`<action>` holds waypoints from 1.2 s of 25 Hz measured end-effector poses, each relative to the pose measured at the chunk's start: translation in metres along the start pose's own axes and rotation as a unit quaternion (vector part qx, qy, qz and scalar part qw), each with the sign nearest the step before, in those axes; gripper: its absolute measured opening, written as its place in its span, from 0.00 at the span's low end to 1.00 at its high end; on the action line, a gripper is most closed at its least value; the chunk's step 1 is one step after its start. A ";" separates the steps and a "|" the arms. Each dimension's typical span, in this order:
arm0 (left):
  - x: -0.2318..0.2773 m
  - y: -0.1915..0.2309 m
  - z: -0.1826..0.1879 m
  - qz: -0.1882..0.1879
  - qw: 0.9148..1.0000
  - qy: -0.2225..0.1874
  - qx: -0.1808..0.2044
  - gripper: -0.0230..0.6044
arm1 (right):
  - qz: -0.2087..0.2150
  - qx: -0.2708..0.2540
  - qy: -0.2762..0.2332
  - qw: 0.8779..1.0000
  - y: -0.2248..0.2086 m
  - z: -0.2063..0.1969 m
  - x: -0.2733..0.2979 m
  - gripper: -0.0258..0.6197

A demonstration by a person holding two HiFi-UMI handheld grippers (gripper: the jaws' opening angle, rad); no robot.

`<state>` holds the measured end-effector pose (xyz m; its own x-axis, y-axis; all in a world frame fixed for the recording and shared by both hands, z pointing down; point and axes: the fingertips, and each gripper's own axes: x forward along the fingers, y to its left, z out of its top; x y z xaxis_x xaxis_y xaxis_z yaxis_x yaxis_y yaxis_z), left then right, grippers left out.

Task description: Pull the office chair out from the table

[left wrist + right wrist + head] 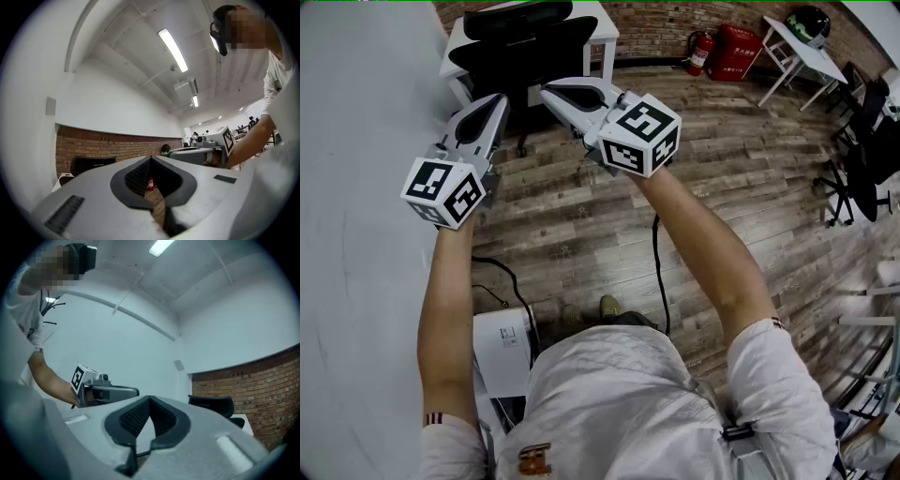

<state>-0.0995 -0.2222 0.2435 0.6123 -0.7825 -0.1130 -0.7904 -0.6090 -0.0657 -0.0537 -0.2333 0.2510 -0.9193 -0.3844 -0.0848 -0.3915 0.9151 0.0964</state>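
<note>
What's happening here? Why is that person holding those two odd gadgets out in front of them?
A person stands on a wooden floor with a two-jaw gripper in each hand, arms stretched toward a black office chair tucked against a white table. The left gripper and the right gripper are both shut and hold nothing. Neither touches the chair, so pulling it out has not yet begun.
</note>
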 end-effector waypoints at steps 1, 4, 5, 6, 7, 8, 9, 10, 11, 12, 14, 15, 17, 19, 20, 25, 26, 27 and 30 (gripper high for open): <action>0.002 0.000 0.000 0.000 1.000 0.000 0.000 0.04 | 0.000 0.000 0.000 1.000 -0.001 -0.001 -0.001 0.04; 0.006 -0.001 -0.002 0.000 1.000 0.000 -0.001 0.04 | 0.004 0.002 -0.002 1.000 -0.005 -0.002 -0.002 0.04; 0.006 -0.001 -0.003 0.000 1.000 0.001 -0.001 0.04 | 0.008 0.005 -0.006 1.000 -0.004 -0.001 -0.003 0.04; 0.006 0.000 -0.004 0.001 1.000 0.002 -0.002 0.04 | 0.012 0.008 -0.011 1.000 -0.004 -0.001 -0.004 0.04; 0.006 0.000 -0.005 0.003 1.000 0.003 -0.002 0.04 | 0.015 0.012 -0.016 1.000 -0.003 0.000 -0.005 0.04; 0.006 -0.001 -0.006 0.005 1.000 0.004 -0.002 0.04 | 0.015 0.013 -0.019 1.000 -0.003 0.001 -0.006 0.04; 0.006 -0.001 -0.006 0.007 1.000 0.004 -0.002 0.04 | 0.015 0.013 -0.021 1.000 -0.003 0.002 -0.008 0.04; 0.006 -0.002 -0.007 0.009 1.000 0.005 -0.002 0.04 | 0.014 0.013 -0.021 1.000 -0.004 0.003 -0.010 0.04; 0.007 -0.003 -0.007 0.010 1.000 0.006 -0.002 0.04 | 0.014 0.012 -0.020 1.000 -0.006 0.003 -0.011 0.04; 0.007 -0.004 -0.007 0.013 1.000 0.006 -0.001 0.04 | 0.014 0.012 -0.019 1.000 -0.007 0.003 -0.013 0.04; 0.009 -0.005 -0.008 0.018 1.000 0.007 0.001 0.04 | 0.016 0.011 -0.017 1.000 -0.011 0.002 -0.017 0.04; 0.009 -0.005 -0.008 0.021 1.000 0.006 0.002 0.04 | 0.017 0.009 -0.017 1.000 -0.014 0.002 -0.019 0.04; 0.011 -0.006 -0.008 0.027 1.000 0.006 0.005 0.04 | 0.018 0.007 -0.016 1.000 -0.019 0.003 -0.024 0.04; 0.014 -0.005 -0.007 0.034 0.999 0.007 0.008 0.04 | 0.023 0.003 -0.017 1.000 -0.024 0.005 -0.028 0.04; 0.016 -0.005 -0.007 0.039 0.999 0.007 0.010 0.04 | 0.027 0.001 -0.016 1.000 -0.026 0.005 -0.030 0.04; 0.027 0.002 0.001 0.058 0.998 0.000 0.017 0.04 | 0.034 -0.013 -0.011 0.999 -0.047 0.011 -0.033 0.04; 0.030 0.006 0.001 0.061 0.998 0.002 0.018 0.04 | 0.034 -0.013 -0.010 0.999 -0.052 0.010 -0.032 0.04; 0.033 0.011 0.000 0.062 0.998 0.003 0.018 0.04 | 0.035 -0.012 -0.008 0.999 -0.057 0.009 -0.029 0.04; 0.040 0.031 -0.005 0.066 0.998 0.004 0.018 0.04 | 0.034 -0.015 -0.003 0.999 -0.074 0.001 -0.017 0.04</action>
<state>-0.0990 -0.2732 0.2419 0.5029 -0.8567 -0.1149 -0.8642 -0.4957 -0.0860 -0.0095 -0.2940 0.2439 -0.9438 -0.3200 -0.0825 -0.3286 0.9353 0.1310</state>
